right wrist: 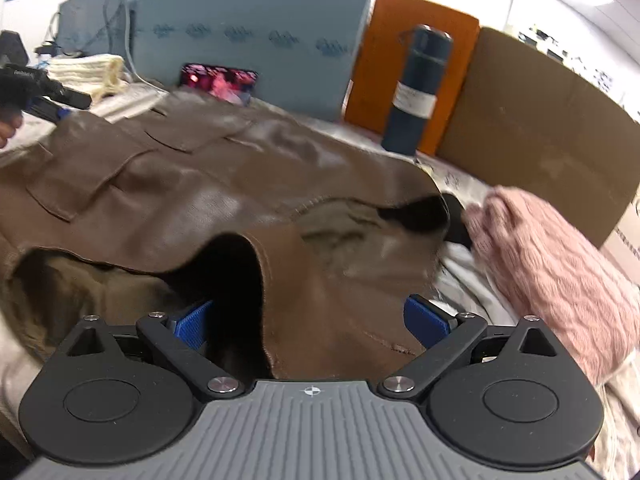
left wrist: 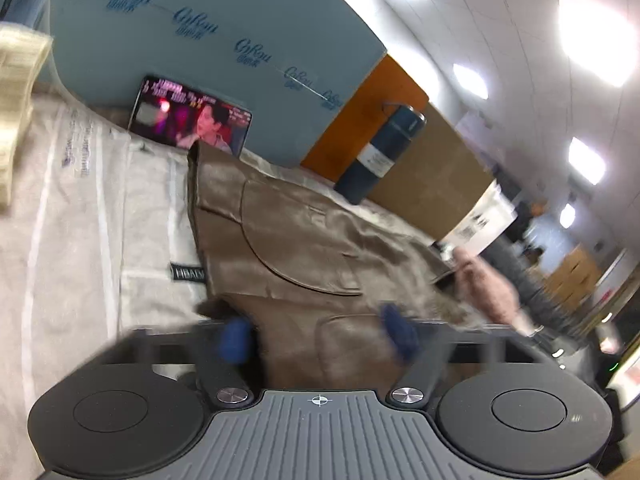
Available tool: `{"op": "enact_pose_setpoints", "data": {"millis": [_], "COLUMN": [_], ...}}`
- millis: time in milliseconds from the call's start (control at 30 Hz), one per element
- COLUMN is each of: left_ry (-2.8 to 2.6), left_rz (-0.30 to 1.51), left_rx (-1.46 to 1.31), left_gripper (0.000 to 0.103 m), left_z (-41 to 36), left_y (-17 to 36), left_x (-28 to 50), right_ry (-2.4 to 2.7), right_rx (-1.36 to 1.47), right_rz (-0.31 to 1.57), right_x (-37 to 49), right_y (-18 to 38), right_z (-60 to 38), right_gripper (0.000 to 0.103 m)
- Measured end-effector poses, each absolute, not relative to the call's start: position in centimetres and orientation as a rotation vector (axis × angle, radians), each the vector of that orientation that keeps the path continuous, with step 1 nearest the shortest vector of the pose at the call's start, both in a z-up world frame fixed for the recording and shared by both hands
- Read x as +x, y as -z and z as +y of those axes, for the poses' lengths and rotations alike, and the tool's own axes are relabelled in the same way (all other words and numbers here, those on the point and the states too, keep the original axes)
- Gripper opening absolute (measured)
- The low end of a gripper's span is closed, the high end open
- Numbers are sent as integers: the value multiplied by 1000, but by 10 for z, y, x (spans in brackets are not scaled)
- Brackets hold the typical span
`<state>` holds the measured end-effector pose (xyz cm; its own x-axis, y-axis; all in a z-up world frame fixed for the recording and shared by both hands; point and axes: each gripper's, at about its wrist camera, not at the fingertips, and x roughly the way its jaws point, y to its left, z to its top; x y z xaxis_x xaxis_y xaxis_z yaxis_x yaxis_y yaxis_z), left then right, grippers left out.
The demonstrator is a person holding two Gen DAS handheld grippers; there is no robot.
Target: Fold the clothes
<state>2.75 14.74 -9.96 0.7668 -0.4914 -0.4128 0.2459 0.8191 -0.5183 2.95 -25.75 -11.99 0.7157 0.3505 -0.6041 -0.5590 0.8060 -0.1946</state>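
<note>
A brown leather-like jacket point(right wrist: 224, 184) lies spread on a white cloth-covered table point(left wrist: 80, 220); it also shows in the left wrist view point(left wrist: 288, 240). My right gripper point(right wrist: 312, 320) is open with its blue pads on either side of a jacket edge near the hem, cloth draped between the jaws. My left gripper point(left wrist: 320, 340) is open over the jacket's other end, its blue pads blurred by motion. The left gripper also shows at the far left of the right wrist view point(right wrist: 44, 100).
A folded pink knit sweater point(right wrist: 552, 264) lies at the right. A dark blue flask point(right wrist: 416, 92) stands at the back by orange and brown boards. A phone point(right wrist: 220, 82) playing video leans on a blue foam panel. Cream folded knitwear point(right wrist: 88, 70) sits back left.
</note>
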Motion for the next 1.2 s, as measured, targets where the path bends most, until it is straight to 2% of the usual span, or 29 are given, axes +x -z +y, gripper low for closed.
{"op": "enact_pose_setpoints", "data": {"millis": [33,100,267,367,467,567,667,700,767,800,833,1000,1067,1100,1133,1200], "left_ry": [425,461,642,724,636,512,497,493,483,478,473,449,435,428,435,449], "left_rz": [558,511,299,246,335,506,533,542,560,569,578,622,633,618,603,572], "left_rx": [-418,-399,-431,-425,-400,-413,-451,-464,-490,-503,-516,-580,-598,-584,-567,-532], "left_gripper": [7,4,3,3,4,6,17,24,48,70,75,75,70,46,17,8], "left_z": [143,138,131,129,135,143,146,147,149,150,151,157,158,156,153,149], "left_y": [98,93,65,53,61,81,89,92,97,100,103,116,120,119,118,116], "left_x": [27,22,-9,-26,-31,-23,-17,-14,-10,-8,-6,5,9,9,7,4], "right_ry": [-512,-499,-448,-388,-324,-297,-258,-244,-237,-255,-274,-580,-634,-644,-647,-672], "right_rx": [-374,-353,-312,-289,-255,-208,-181,-173,-151,-134,-117,149,206,204,191,156], "right_rz": [583,577,570,580,604,617,621,624,627,616,604,392,349,347,358,392], "right_x": [30,28,24,19,11,-1,-12,-15,-20,-24,-27,-43,-34,-26,-16,6], "right_y": [122,124,128,132,139,144,146,146,146,144,141,118,111,108,106,103], "right_z": [-260,-266,-280,-293,-310,-326,-339,-343,-350,-353,-355,-375,-373,-368,-360,-343], "right_gripper": [99,99,99,99,99,99,99,99,99,99,99,99,99,99,99,99]}}
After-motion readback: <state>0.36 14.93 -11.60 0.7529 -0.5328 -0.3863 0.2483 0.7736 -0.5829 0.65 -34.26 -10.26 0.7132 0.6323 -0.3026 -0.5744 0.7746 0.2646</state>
